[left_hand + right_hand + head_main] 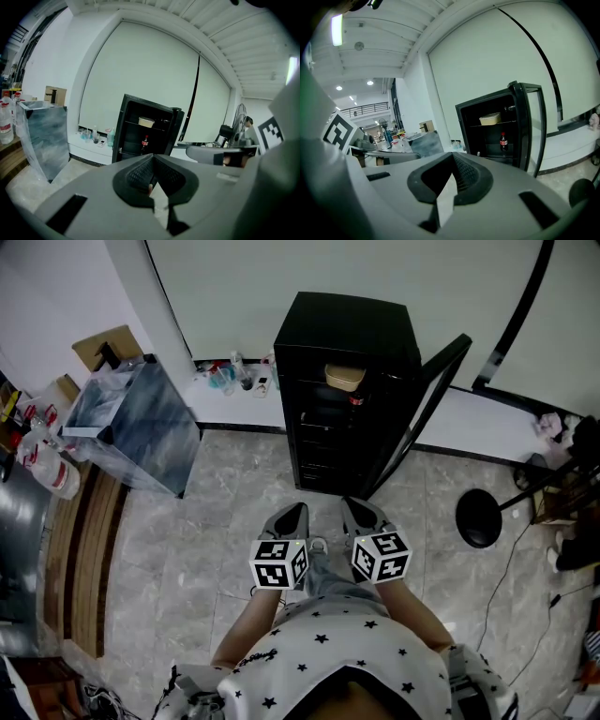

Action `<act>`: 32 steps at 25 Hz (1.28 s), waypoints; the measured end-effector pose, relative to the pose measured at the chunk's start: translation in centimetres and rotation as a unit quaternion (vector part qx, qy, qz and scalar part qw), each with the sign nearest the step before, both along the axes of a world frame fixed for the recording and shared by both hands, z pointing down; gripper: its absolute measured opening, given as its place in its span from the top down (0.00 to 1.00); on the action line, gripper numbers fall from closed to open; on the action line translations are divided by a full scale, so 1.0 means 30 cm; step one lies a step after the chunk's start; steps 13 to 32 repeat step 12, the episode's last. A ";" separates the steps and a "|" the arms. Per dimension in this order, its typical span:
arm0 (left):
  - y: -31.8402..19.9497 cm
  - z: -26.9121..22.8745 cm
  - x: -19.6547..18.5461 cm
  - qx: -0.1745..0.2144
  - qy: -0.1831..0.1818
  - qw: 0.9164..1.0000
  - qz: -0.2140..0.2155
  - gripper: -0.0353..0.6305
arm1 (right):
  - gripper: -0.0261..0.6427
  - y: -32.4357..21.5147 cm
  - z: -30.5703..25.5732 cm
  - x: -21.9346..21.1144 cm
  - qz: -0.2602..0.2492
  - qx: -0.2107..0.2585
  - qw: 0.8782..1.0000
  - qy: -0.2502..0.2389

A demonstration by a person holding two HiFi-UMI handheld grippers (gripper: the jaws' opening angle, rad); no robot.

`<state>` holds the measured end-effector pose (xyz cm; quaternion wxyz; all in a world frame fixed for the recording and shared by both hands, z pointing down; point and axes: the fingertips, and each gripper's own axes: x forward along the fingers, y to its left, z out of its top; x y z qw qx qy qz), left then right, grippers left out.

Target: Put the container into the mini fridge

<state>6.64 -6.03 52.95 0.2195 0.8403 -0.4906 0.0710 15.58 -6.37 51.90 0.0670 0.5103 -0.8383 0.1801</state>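
The black mini fridge (323, 399) stands against the far wall with its glass door (427, 404) swung open to the right. A beige lidded container (344, 377) rests on its top shelf, also seen as the container (146, 122) and the container (490, 119) in the gripper views. A cola bottle (503, 140) stands on a lower shelf. My left gripper (295, 514) and right gripper (354, 510) hover side by side over the floor, a short way in front of the fridge. Both are shut and empty, with the jaw tips meeting in the left gripper (152, 159) and the right gripper (452, 159).
A bin lined with a plastic bag (131, 423) stands to the left. Small bottles (230, 376) sit on the white ledge beside the fridge. A fan's round black base (478, 518) and cables lie at the right. A wooden bench (84, 559) runs along the left.
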 end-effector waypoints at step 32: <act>-0.014 0.003 -0.005 -0.007 -0.002 1.000 0.000 0.93 | 0.97 -0.015 -0.002 -0.015 -0.011 -0.007 1.000 -0.008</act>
